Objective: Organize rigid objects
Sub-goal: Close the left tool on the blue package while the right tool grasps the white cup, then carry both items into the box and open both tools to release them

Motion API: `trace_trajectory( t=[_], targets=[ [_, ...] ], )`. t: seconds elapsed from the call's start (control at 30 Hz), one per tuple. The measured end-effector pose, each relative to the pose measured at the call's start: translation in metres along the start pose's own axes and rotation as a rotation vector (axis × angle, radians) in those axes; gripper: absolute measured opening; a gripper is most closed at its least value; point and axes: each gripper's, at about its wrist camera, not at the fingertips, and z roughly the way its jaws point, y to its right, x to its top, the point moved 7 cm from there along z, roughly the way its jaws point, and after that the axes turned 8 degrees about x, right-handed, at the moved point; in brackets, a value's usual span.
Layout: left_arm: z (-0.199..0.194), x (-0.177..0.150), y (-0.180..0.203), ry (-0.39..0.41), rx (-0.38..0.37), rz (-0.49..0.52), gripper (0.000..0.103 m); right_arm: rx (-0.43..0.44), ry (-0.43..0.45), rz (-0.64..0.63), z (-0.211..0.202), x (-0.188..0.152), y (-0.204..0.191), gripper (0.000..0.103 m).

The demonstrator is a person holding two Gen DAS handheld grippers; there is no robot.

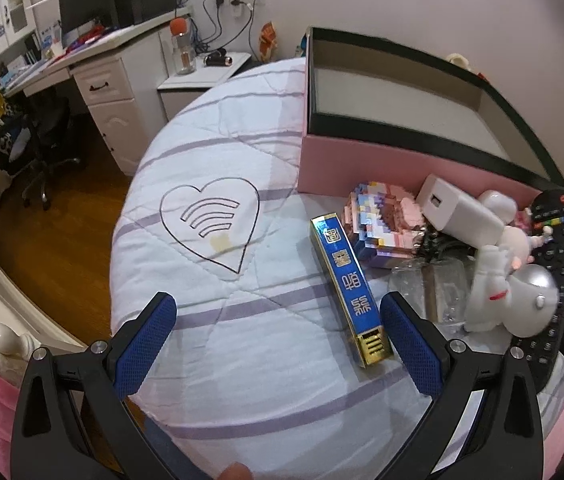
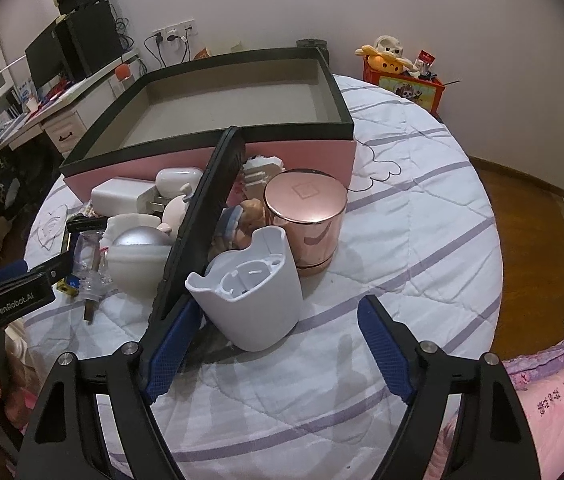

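Note:
A pink box with a black rim (image 1: 402, 168) (image 2: 209, 132) stands empty on the bed. In front of it lies a pile: a blue and gold bar (image 1: 348, 284), a pixel-block toy (image 1: 382, 220), a white charger (image 1: 458, 212), a white astronaut figure (image 1: 510, 268), a black remote (image 1: 550, 280) (image 2: 201, 216), a white cup holder (image 2: 249, 288) and a rose-gold jar (image 2: 306, 220). My left gripper (image 1: 277, 316) is open just left of the bar. My right gripper (image 2: 277, 320) is open around the white cup holder, its left finger against the remote.
A white quilt with grey stripes (image 1: 221, 340) covers the bed. A desk with a monitor (image 1: 93, 40) stands at the far left over wooden floor. A red box with plush toys (image 2: 406, 76) is at the back right. A pink pillow (image 2: 554, 400) lies at the right.

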Motion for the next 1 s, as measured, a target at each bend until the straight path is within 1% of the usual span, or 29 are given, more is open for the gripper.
trace_trajectory(
  t=[0.1,0.23,0.37,0.4,0.43,0.47,0.5,0.57,0.6,0.67,0.7,0.73,0.77,0.83,1.0],
  targets=[
    [0.010,-0.002,0.001,-0.015,0.000,-0.005,0.102,-0.010,-0.014,-0.009,0.009,-0.001,0.000,0.082],
    [0.012,-0.001,0.001,0.008,0.011,0.004,0.102,0.000,0.003,-0.002,0.013,0.000,0.002,0.081],
    [0.011,0.000,0.001,0.040,0.006,0.008,0.098,0.022,0.009,-0.005,0.017,0.002,0.003,0.080],
    [0.011,0.000,0.001,0.045,0.004,0.009,0.096,0.032,0.008,-0.007,0.018,0.001,0.003,0.077],
    [0.010,-0.001,0.000,0.050,0.000,0.014,0.092,0.048,0.002,-0.010,0.020,0.000,0.003,0.074],
    [0.008,-0.001,0.000,0.056,-0.007,0.021,0.085,0.076,-0.003,-0.011,0.022,-0.001,0.001,0.065],
    [0.006,0.000,0.000,0.060,-0.014,0.029,0.081,0.090,-0.002,-0.013,0.023,-0.002,-0.002,0.058],
    [0.003,0.000,0.002,0.065,-0.023,0.042,0.067,0.093,-0.002,-0.018,0.024,-0.003,-0.005,0.057],
    [0.001,0.000,0.001,0.068,-0.029,0.050,0.063,0.095,0.002,-0.018,0.023,-0.003,-0.006,0.057],
    [-0.001,0.000,0.001,0.069,-0.044,0.053,0.041,0.113,0.004,-0.003,0.023,-0.004,-0.004,0.057],
    [-0.003,0.000,0.000,0.069,-0.047,0.055,0.036,0.120,0.008,0.005,0.021,-0.004,-0.004,0.057],
    [-0.004,0.000,-0.001,0.068,-0.058,0.055,0.026,0.122,0.012,0.011,0.019,-0.005,-0.003,0.057],
    [-0.006,0.000,-0.001,0.064,-0.074,0.053,0.020,0.123,0.017,0.016,0.017,-0.006,-0.001,0.057],
    [-0.008,-0.001,-0.002,0.064,-0.085,0.055,0.016,0.132,0.022,0.032,0.013,-0.008,0.002,0.057],
    [-0.018,-0.005,-0.002,0.072,-0.120,0.059,0.015,0.146,0.041,0.064,-0.001,-0.010,0.011,0.057]
  ],
)
